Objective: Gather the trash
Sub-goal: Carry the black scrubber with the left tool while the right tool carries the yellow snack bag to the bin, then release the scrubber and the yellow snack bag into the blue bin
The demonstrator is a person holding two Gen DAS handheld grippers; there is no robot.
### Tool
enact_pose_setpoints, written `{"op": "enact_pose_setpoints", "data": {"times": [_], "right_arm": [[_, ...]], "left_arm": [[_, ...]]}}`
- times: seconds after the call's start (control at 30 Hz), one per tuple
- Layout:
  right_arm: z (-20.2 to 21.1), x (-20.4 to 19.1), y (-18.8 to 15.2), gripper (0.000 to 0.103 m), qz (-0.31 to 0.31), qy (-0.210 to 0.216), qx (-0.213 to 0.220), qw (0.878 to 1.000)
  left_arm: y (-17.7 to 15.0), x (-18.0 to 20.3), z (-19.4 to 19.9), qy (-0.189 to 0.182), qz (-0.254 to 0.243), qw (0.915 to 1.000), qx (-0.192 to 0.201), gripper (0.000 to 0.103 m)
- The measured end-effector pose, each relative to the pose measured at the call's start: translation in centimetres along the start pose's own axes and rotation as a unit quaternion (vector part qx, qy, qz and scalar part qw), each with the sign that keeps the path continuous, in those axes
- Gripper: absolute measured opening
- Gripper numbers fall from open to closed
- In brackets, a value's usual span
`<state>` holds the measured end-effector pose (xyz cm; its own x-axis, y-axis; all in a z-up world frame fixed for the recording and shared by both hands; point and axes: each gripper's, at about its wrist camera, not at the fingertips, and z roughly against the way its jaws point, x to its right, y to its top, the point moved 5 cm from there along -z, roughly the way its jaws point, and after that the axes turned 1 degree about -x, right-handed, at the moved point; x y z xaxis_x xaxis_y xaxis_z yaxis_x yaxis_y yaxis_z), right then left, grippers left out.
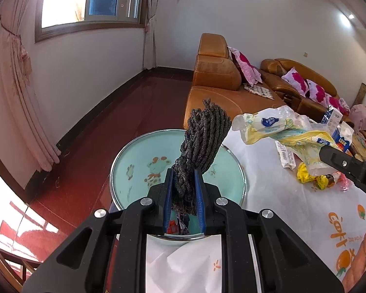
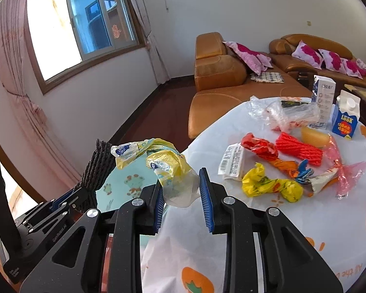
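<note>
My left gripper [image 1: 183, 171] is shut on a dark grey ribbed wrapper [image 1: 202, 141] and holds it above a pale green basin [image 1: 134, 163] with cartoon animals that has some trash at its bottom. The wrapper also shows in the right wrist view [image 2: 96, 166]. My right gripper [image 2: 181, 178] has its jaws apart, with a crumpled yellow and clear plastic bag [image 2: 173, 171] between them, near the table edge by the basin [image 2: 127, 183]. Whether the pads grip the bag is unclear. The bag also shows in the left wrist view [image 1: 280, 131].
The table's white cloth [image 2: 292, 219] with orange prints carries several wrappers: yellow [image 2: 268, 185], red ribbed [image 2: 297, 151], red-orange [image 2: 263, 149], a white label [image 2: 231, 161], clear plastic [image 2: 285, 112]. Two cartons [image 2: 345, 119] stand at the back. A tan leather sofa [image 2: 217, 73] lies beyond.
</note>
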<state>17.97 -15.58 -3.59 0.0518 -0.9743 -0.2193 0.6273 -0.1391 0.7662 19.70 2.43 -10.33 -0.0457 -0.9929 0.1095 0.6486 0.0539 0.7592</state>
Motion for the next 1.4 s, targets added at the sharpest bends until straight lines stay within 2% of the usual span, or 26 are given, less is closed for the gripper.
{"op": "enact_pose_setpoints", "data": {"times": [0.43,0.8,1.0,1.07,1.2,1.4], "right_arm": [[-2.3,-2.7,-0.7,0.028,0.023,0.005,-0.022,0.999],[-7.1,-5.8,-1.9,0.028,0.067,-0.009,-0.056,0.996],[-8.9,-6.9,-2.5,0.029,0.075,-0.002,-0.075,0.994],[-9.6,-7.2,-2.7,0.03,0.081,0.003,-0.081,0.993],[-10.5,-7.3,-3.2,0.04,0.075,0.014,-0.098,0.992],[-9.4,-7.0,-2.5,0.043,0.058,0.024,-0.077,0.995]], "left_arm": [[-1.2,-2.3,-1.4,0.006,0.034,0.9992,-0.023,0.017],[-2.3,-3.8,-4.4,0.013,0.048,0.9973,-0.055,0.017],[-2.7,-4.2,-5.3,0.01,0.052,0.9965,-0.065,0.017],[-2.7,-4.3,-5.6,0.012,0.055,0.9962,-0.067,0.017],[-2.9,-4.6,-5.9,0.011,0.055,0.9959,-0.071,0.017],[-2.8,-4.6,-6.0,0.015,0.054,0.9959,-0.071,0.017]]}}
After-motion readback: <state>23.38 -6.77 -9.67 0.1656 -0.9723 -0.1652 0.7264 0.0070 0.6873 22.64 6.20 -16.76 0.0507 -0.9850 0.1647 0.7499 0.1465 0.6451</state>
